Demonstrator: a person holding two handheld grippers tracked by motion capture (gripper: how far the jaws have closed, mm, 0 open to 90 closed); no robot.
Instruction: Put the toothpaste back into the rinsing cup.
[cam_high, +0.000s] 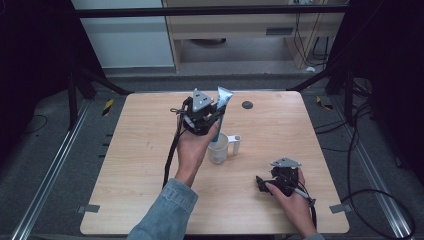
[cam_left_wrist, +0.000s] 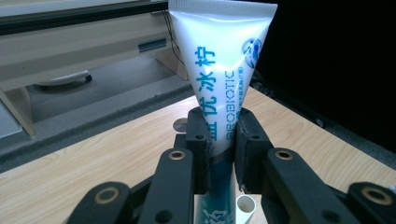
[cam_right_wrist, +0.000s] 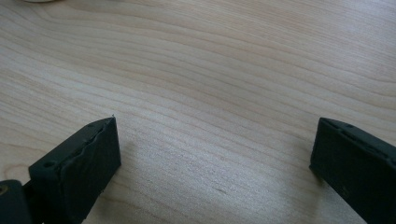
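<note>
Your left gripper (cam_high: 214, 121), at centre frame, pinches the toothpaste tube (cam_high: 222, 102) upright over the cup (cam_high: 218, 148), lowering left, while your right gripper (cam_high: 263, 184) rests spread at lower right.

between my left jaws i see the tube (cam_left_wrist: 219, 70) carrying teal print running lengthwise: chinese characters that read as "益优冰柠", and beside them the smaller latin word "probiotic". near its crimped top sits a round blue logo, too small to read. lower down, one more character peeks out, partly hidden.
</note>
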